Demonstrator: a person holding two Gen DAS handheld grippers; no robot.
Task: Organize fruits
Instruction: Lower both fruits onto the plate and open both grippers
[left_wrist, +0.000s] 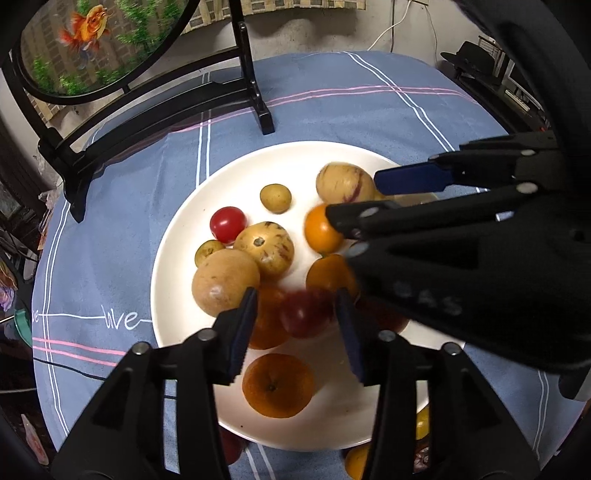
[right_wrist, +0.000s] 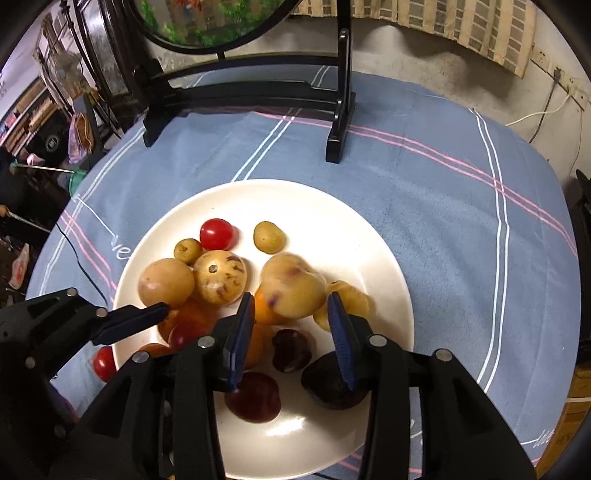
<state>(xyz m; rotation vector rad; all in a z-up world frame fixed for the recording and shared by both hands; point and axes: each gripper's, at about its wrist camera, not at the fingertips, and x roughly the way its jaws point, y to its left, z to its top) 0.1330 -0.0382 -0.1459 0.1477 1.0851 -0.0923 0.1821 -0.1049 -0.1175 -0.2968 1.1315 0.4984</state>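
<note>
Both tongs open over round white plate (right_wrist: 384, 258) of fruit on blue-cloth desk (right_wrist: 443, 192).
Left tongs (left_wrist: 297, 328) straddle blurred red tomato (left_wrist: 304, 314), not gripping; right tongs (right_wrist: 290, 332) empty. Black-framed goldfish screen (left_wrist: 255, 66) behind plate; second bright red tomato (right_wrist: 217, 233) at far side.

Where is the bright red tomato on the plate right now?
The red tomato lies on the far left part of the white plate, between two small yellow-green fruits, just beyond the striped melon.
</note>
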